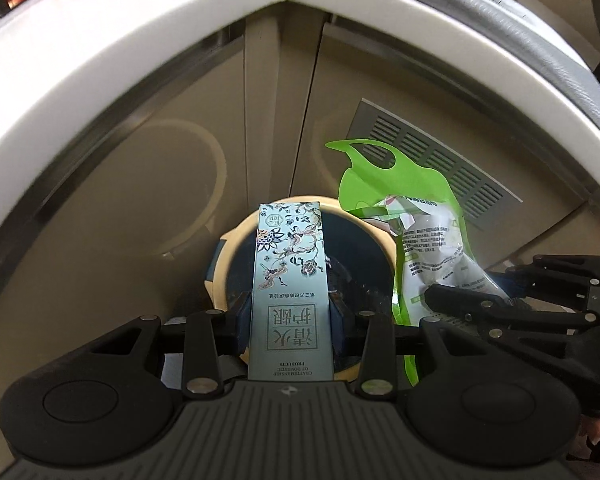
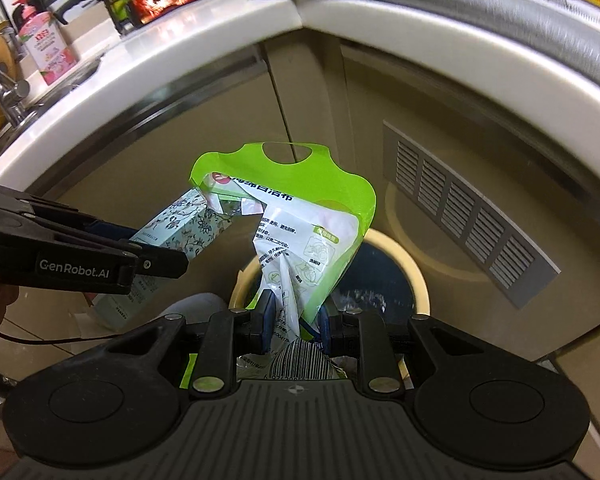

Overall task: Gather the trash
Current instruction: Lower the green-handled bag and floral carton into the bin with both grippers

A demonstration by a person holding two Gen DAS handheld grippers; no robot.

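The left gripper [image 1: 290, 318] is clamped on a pale blue floral box [image 1: 288, 276], pads pressed to its long sides, the box standing on end over the bin [image 1: 228, 240]. In the left wrist view the bin's dark mouth sits just behind the box, its cream rim showing from about 9 o'clock round to 2 o'clock.

The right gripper [image 2: 294, 322] pinches a crumpled green-and-white wrapper [image 2: 300, 232] low down, near the barcode; the wrapper fans up toward 12 o'clock, and the bin rim curves off to about 3 o'clock of it.

Both pieces hang above the bin, neither yet inside. To do the drop well, I'd bring each one squarely over the opening before letting go. The box is long, so tipping its far end down into the mouth should keep it from bridging the rim. The wrapper is light and springy — lower it well in, or it may catch on the edge.
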